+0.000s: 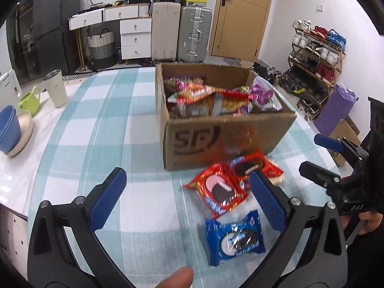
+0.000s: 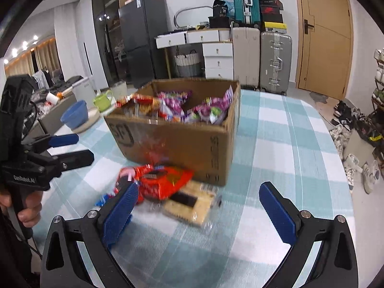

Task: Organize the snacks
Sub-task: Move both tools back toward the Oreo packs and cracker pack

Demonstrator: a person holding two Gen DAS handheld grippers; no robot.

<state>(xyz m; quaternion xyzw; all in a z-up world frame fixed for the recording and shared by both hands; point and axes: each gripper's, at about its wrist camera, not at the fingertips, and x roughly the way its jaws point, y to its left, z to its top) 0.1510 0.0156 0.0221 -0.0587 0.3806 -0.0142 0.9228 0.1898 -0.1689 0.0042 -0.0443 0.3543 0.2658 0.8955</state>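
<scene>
A cardboard box [image 1: 230, 141] full of snack bags [image 1: 216, 96] stands on the checked tablecloth. In front of it lie two red cookie packs [image 1: 220, 189], a blue cookie pack [image 1: 234, 238] and a pale cracker pack [image 2: 189, 204]. My left gripper [image 1: 187, 196] is open and empty, above the cloth just left of the packs. My right gripper [image 2: 199, 208] is open and empty, over the cracker pack; the red packs [image 2: 163, 182] lie by its left finger. The box also shows in the right wrist view [image 2: 182, 141]. Each gripper shows in the other's view, the right one [image 1: 336, 158] and the left one [image 2: 60, 148].
Blue and beige bowls [image 1: 12, 132], a green cup [image 1: 30, 100] and a white tumbler [image 1: 55, 87] stand at the table's left edge. Suitcases [image 1: 194, 36], white drawers and a door are behind. A shoe rack [image 1: 316, 57] stands at the right.
</scene>
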